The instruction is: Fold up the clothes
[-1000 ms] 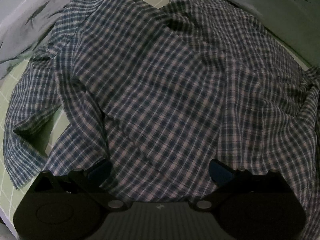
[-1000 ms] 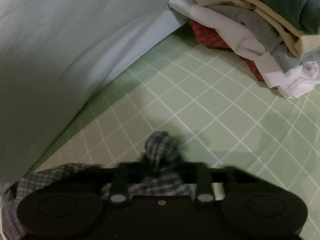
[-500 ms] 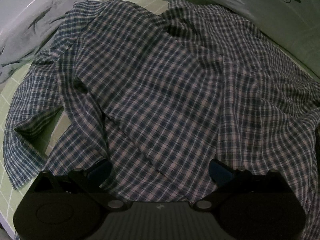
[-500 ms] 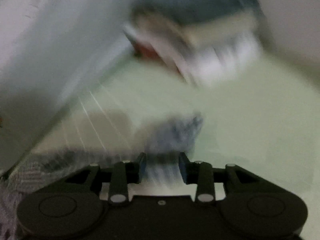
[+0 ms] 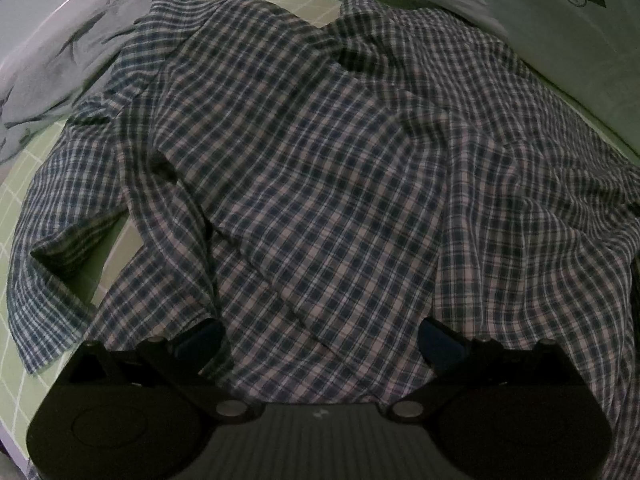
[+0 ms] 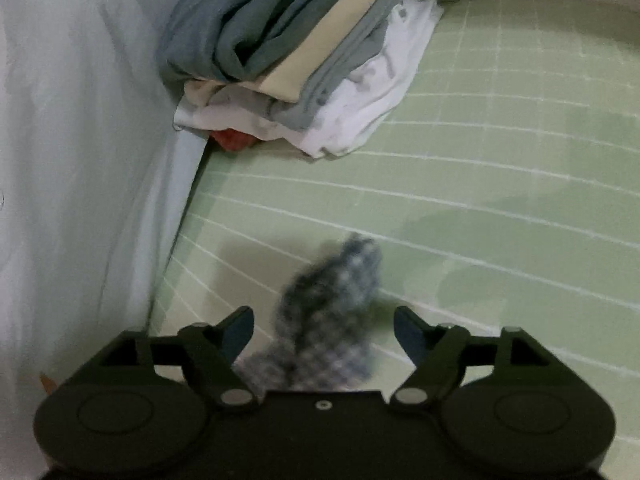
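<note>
A blue and white checked shirt [image 5: 304,184] lies spread and wrinkled across the green gridded mat [image 5: 12,200], filling the left wrist view. My left gripper [image 5: 320,340] hovers open over the shirt's near hem, fingers wide apart, holding nothing. In the right wrist view a bunched, blurred end of the checked shirt [image 6: 332,300] sits between the spread fingers of my right gripper [image 6: 324,332], which is open and not clamping it.
A stack of folded clothes [image 6: 296,48] in grey, cream, white and red sits at the far corner of the mat [image 6: 500,200]. White bedding [image 6: 80,160] borders the mat on the left. Crumpled grey fabric [image 5: 52,60] lies beyond the shirt.
My right gripper has opened and let go of the checked fabric it was shut on, and its view swung toward the folded stack. The left gripper stayed open over the shirt.
</note>
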The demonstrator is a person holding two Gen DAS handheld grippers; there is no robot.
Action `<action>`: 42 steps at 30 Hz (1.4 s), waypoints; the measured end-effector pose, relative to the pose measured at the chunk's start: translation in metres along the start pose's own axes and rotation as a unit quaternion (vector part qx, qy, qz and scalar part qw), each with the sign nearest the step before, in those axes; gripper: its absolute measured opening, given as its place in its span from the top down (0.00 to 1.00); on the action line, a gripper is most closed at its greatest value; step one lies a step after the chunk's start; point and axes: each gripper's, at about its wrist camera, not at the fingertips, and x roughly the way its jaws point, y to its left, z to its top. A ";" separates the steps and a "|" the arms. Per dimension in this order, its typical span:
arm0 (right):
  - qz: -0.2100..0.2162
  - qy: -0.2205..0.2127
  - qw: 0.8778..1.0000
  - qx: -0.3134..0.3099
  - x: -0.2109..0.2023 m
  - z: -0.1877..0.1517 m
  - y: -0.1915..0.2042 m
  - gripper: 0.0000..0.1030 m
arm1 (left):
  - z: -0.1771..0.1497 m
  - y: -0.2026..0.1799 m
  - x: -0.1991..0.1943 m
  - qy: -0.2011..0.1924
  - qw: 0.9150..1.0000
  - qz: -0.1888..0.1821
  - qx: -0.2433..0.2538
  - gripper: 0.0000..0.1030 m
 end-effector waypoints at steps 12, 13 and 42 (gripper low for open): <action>0.103 -0.049 0.993 0.029 -0.005 0.029 0.000 0.86 | -0.009 0.002 -0.003 -0.003 1.000 0.000 -0.002 0.00; 0.130 -0.068 0.989 0.016 -0.011 0.029 -0.004 0.86 | -0.008 0.002 -0.003 -0.003 1.000 0.000 -0.001 0.00; 0.079 -0.088 0.990 -0.076 0.016 0.040 -0.035 0.88 | 0.002 -0.006 -0.001 0.004 1.000 0.003 -0.008 0.00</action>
